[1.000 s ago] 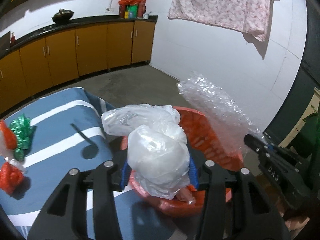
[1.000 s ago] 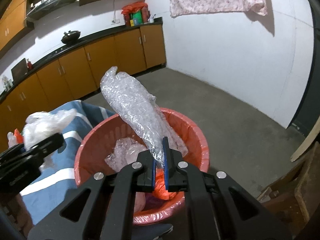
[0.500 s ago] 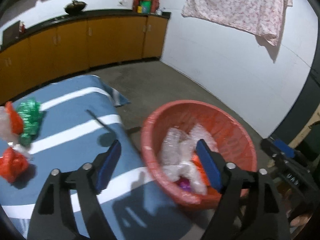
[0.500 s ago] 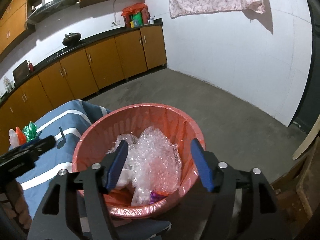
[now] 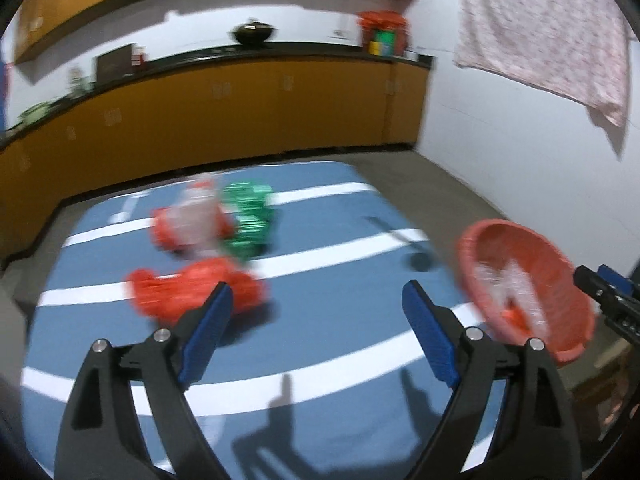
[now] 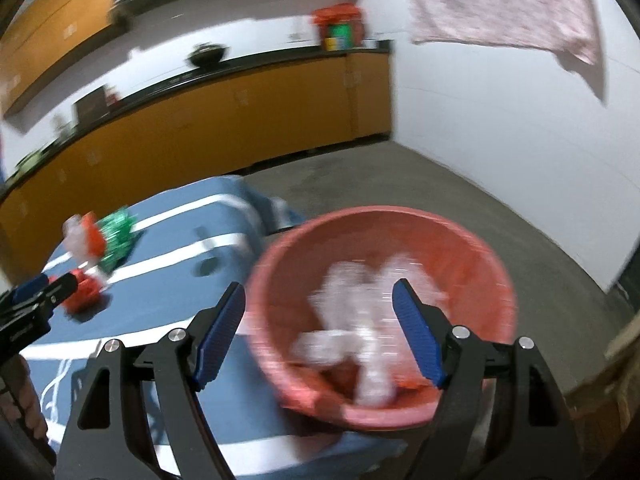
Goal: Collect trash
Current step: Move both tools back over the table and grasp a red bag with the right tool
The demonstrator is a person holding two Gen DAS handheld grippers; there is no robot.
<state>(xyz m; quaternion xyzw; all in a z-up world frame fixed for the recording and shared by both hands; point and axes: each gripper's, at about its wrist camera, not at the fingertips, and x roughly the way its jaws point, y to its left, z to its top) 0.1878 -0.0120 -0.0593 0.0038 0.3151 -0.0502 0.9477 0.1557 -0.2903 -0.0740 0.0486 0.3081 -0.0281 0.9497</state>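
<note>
My left gripper point(image 5: 316, 300) is open and empty above the blue striped cloth point(image 5: 320, 344). Ahead of it lie a red plastic bag point(image 5: 192, 294), a clear and red wrapper point(image 5: 188, 226) and a green foil wrapper point(image 5: 248, 220). The red basket point(image 5: 520, 280) stands at the right with clear plastic in it. My right gripper point(image 6: 318, 300) is open and empty over the basket point(image 6: 460, 248), which holds bubble wrap and plastic bags point(image 6: 360, 320). The left gripper point(image 6: 44, 288) shows at the left of the right wrist view. Both views are blurred.
Orange kitchen cabinets point(image 5: 240, 108) with a black counter run along the back. A pink cloth point(image 5: 548, 28) hangs on the white wall at right. Grey concrete floor point(image 6: 460, 192) lies behind the basket. A wooden piece point(image 6: 612, 392) stands at the lower right.
Both grippers opened and dropped the clear plastic bag and the bubble wrap into the basket. My left gripper has since swung left over the cloth toward the wrappers. My right gripper has shifted slightly.
</note>
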